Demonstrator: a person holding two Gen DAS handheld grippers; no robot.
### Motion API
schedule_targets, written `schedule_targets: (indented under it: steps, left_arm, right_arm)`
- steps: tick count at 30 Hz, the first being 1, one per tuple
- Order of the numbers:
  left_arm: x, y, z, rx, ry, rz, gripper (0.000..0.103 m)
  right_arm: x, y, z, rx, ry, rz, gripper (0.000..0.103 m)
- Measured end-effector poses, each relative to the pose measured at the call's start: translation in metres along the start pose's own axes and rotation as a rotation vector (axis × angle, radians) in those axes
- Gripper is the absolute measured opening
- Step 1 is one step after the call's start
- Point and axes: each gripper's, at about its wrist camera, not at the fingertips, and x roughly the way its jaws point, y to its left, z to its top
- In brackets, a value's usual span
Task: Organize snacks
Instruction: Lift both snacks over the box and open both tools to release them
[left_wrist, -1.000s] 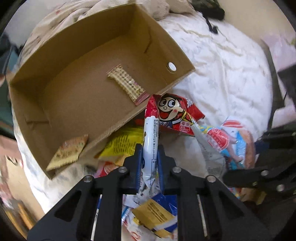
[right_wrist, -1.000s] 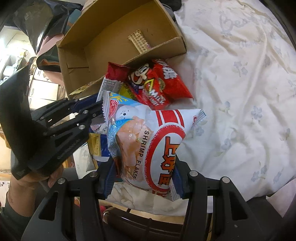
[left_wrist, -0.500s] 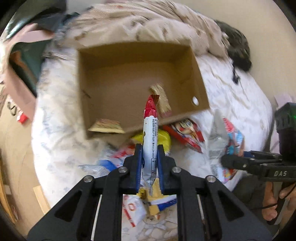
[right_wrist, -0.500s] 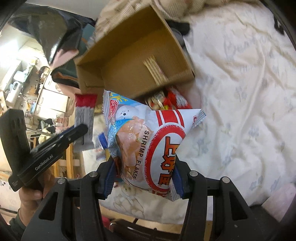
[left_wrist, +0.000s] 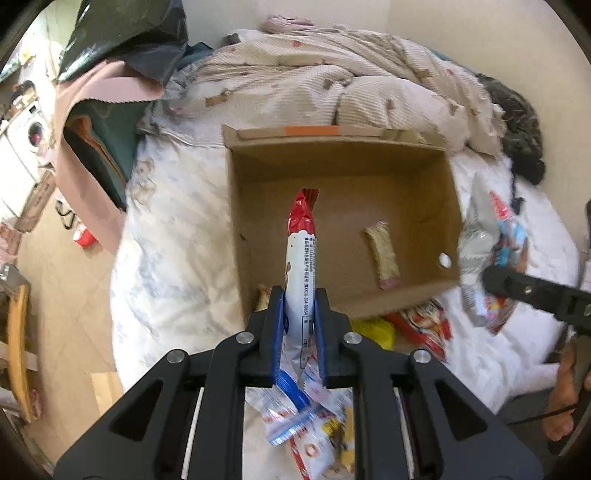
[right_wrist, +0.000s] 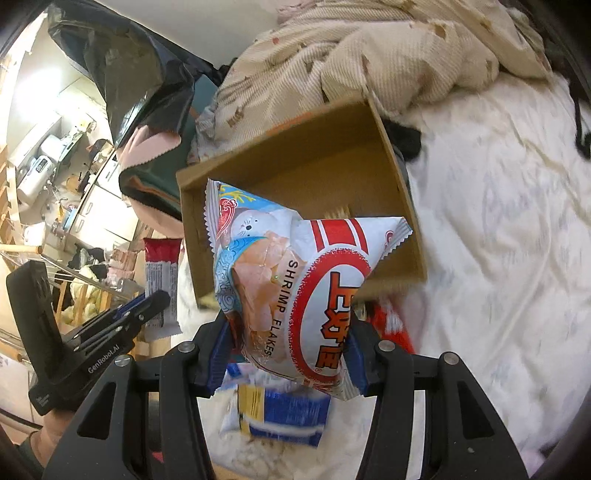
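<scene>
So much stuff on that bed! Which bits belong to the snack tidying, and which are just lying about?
Job:
cardboard box
shrimp flakes bag
red and white packet
wafer bar
loose snacks

Lying about:
quilt
black bag

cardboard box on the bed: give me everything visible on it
The cardboard box is plain brown, open-topped and shallow, with an orange tape strip on its far flap and a round hole in its right wall. It sits on the white floral bedsheet, its far side against a rumpled beige blanket. Inside lies a tan wafer packet and another small packet at the near left corner. More snacks lie outside its near wall.
</scene>
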Motion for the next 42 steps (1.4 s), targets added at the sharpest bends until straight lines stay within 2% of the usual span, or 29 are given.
schedule_targets:
  steps: [4, 8, 15, 20, 24, 40, 42]
  left_arm:
    - [0.014, 0.004, 0.015, -0.022, 0.003, 0.012, 0.012]
    - [0.028, 0.003, 0.023, -0.027, -0.026, 0.008, 0.012]
    - [0.051, 0.001, 0.024, -0.041, -0.037, 0.035, 0.013]
    - [0.055, 0.0, 0.021, -0.046, -0.054, 0.064, 0.013]
    - [0.057, 0.002, 0.022, -0.048, -0.066, 0.08, 0.013]
    - [0.057, 0.006, 0.021, -0.078, -0.048, 0.049, 0.014]
    - [0.057, 0.006, 0.021, -0.089, -0.039, 0.028, 0.015]
  right_arm:
    - [0.011, 0.002, 0.024, -0.03, -0.016, -0.02, 0.054]
    - [0.028, 0.002, 0.041, -0.049, -0.035, -0.033, 0.054]
    - [0.045, 0.001, 0.041, -0.068, -0.035, -0.058, 0.054]
    - [0.053, 0.0, 0.041, -0.091, -0.03, -0.109, 0.054]
    - [0.055, -0.006, 0.044, -0.064, -0.024, -0.113, 0.055]
    - [0.062, -0.014, 0.045, -0.008, -0.001, -0.11, 0.06]
    - [0.062, -0.013, 0.045, -0.004, -0.001, -0.108, 0.064]
